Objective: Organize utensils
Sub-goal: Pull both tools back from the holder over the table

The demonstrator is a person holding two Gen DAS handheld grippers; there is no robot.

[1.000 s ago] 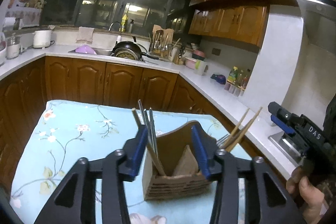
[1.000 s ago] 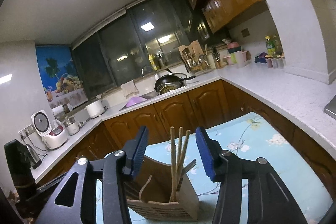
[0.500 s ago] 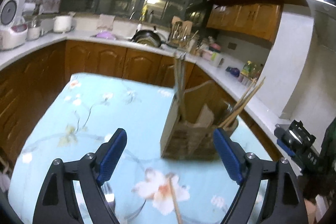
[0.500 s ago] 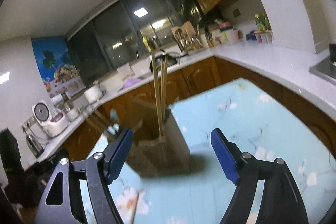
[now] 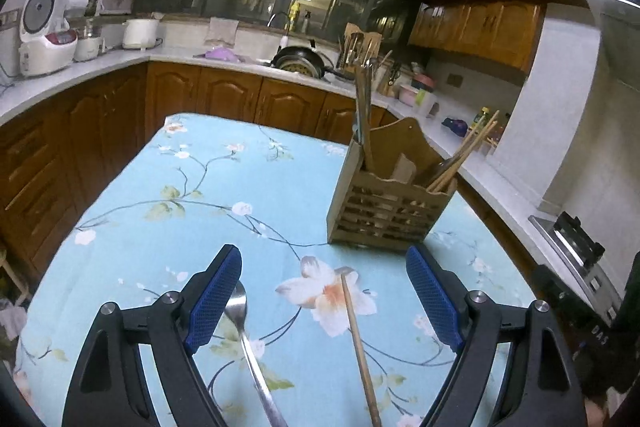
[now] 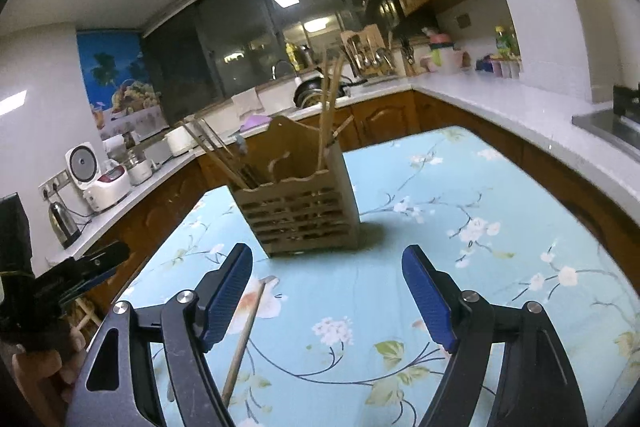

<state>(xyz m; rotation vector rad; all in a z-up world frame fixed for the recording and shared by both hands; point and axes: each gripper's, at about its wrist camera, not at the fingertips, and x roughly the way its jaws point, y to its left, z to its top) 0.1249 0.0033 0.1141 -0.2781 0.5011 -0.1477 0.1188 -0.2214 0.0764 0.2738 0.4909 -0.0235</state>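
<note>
A slatted wooden utensil holder (image 5: 386, 211) stands upright on the table, with chopsticks (image 5: 464, 157) and metal utensils (image 5: 362, 107) sticking out; it also shows in the right wrist view (image 6: 304, 211). My left gripper (image 5: 324, 303) is open and empty, low over the table in front of the holder. A metal spoon (image 5: 248, 339) and a wooden-handled utensil (image 5: 358, 339) lie flat on the cloth between its fingers. My right gripper (image 6: 328, 299) is open and empty, facing the holder from the other side; the wooden utensil (image 6: 244, 339) lies by its left finger.
The table carries a light-blue floral cloth (image 5: 160, 211). Wooden cabinets and white counters ring the room, with a rice cooker (image 5: 40, 39), a pan at the sink (image 5: 298, 61) and a stove (image 5: 576, 251) at the right.
Both grippers have opened wide and pulled back from the holder, which now stands free on the table. The spoon and the wooden utensil have come into view on the cloth.
</note>
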